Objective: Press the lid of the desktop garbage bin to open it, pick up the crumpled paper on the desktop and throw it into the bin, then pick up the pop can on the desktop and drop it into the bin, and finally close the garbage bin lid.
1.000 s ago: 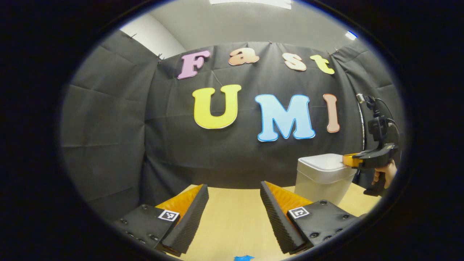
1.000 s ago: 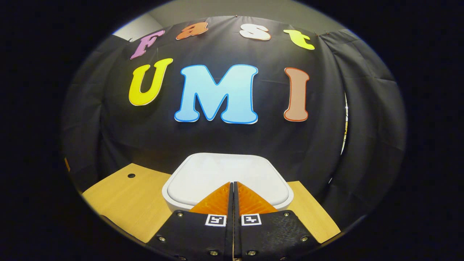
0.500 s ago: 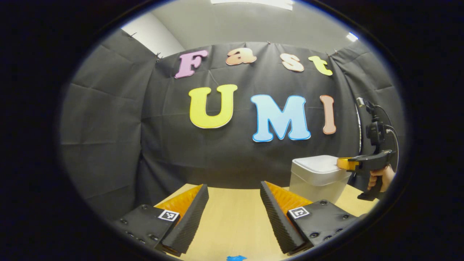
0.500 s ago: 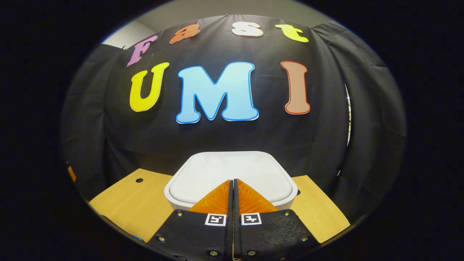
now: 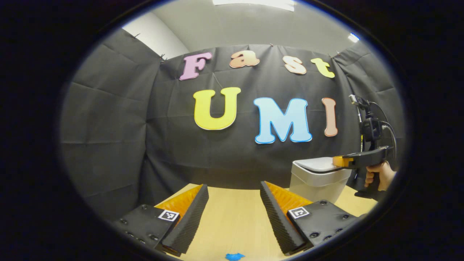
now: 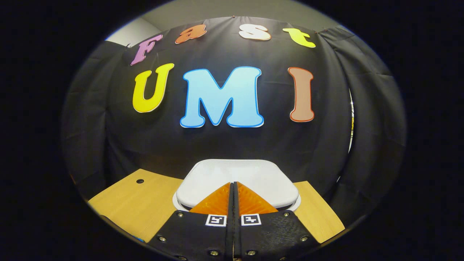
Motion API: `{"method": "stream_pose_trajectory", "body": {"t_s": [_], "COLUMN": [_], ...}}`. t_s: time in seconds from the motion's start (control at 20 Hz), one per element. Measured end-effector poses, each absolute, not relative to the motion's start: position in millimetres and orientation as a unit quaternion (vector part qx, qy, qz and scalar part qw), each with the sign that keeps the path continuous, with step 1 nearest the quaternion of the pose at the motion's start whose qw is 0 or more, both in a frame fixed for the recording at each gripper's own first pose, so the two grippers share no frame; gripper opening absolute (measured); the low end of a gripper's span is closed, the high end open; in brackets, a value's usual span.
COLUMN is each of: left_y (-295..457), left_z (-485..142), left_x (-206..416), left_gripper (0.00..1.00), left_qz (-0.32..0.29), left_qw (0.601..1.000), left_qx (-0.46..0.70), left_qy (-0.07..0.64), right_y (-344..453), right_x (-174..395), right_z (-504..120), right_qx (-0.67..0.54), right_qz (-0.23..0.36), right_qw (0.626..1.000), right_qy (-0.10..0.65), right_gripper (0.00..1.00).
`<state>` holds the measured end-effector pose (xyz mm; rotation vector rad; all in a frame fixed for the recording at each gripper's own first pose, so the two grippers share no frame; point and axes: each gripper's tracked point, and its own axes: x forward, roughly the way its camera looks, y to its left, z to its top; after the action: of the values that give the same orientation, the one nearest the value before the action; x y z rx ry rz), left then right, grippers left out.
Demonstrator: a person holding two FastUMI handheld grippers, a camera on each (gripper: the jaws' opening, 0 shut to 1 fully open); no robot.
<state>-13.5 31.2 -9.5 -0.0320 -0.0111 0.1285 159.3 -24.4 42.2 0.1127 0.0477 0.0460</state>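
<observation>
Right gripper: here, the right gripper (image 6: 232,185) has its two fingers pressed together with nothing between them, tips resting over the near edge of the lid; in the left gripper view the right gripper (image 5: 338,161) reaches in from the side, held by a hand (image 5: 377,177).
Bin: the small white plastic desktop garbage bin (image 5: 315,183) stands on the light wooden tabletop (image 6: 145,206), close to the black cloth wall.
Lid: the white rounded-square lid (image 6: 239,177) sits tilted, its near edge lifted just off the bin's rim so a dark gap shows at the front.
Left gripper: the left gripper (image 5: 233,192) is held low over the tabletop with its fingers spread wide apart and nothing between them, well apart from the bin.
Tabletop: a small round hole (image 6: 140,181) lies in the wood left of the bin; a small blue scrap (image 5: 235,256) lies on the table just below the left gripper's fingers.
</observation>
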Motion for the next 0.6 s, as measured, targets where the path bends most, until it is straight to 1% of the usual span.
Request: {"method": "stream_pose_trajectory", "body": {"t_s": [0.15, 0.2, 0.3, 0.4, 0.5, 0.55, 0.6], "left_y": [39.2, 41.8, 45.9, 47.0, 48.3, 47.0, 46.3], "left_z": [-8.4, -8.5, -8.1, -12.1, -15.7, -15.1, -15.7], "left_x": [-17.0, -18.1, -18.2, -16.5, -16.3, -15.3, -14.3], "left_gripper": [0.94, 0.97, 0.97, 0.90, 0.97, 0.97, 0.94], "left_qz": [0.075, 0.079, 0.084, 0.086, 0.086, 0.083, 0.082], "left_qw": [0.997, 0.997, 0.996, 0.996, 0.996, 0.996, 0.996], "left_qx": [-0.019, -0.019, -0.020, -0.027, -0.032, -0.035, -0.036], "left_qy": [-0.005, -0.005, -0.006, -0.001, 0.002, 0.002, 0.003], "right_y": [-26.1, -27.6, -28.1, -28.2, -28.7, -28.0, -27.9], "right_x": [160.0, 159.9, 158.3, 155.8, 150.7, 149.5, 148.9], "right_z": [57.1, 62.6, 72.8, 79.9, 86.1, 89.7, 91.0], "right_qx": [0.052, 0.050, 0.051, 0.052, 0.045, 0.042, 0.041], "right_qz": [0.023, 0.022, 0.020, 0.016, 0.010, 0.011, 0.010], "right_qw": [0.998, 0.999, 0.998, 0.998, 0.998, 0.998, 0.998], "right_qy": [0.005, -0.001, -0.015, -0.028, -0.040, -0.047, -0.051], "right_gripper": [0.00, 0.00, 0.00, 0.00, 0.00, 0.00, 0.00]}}
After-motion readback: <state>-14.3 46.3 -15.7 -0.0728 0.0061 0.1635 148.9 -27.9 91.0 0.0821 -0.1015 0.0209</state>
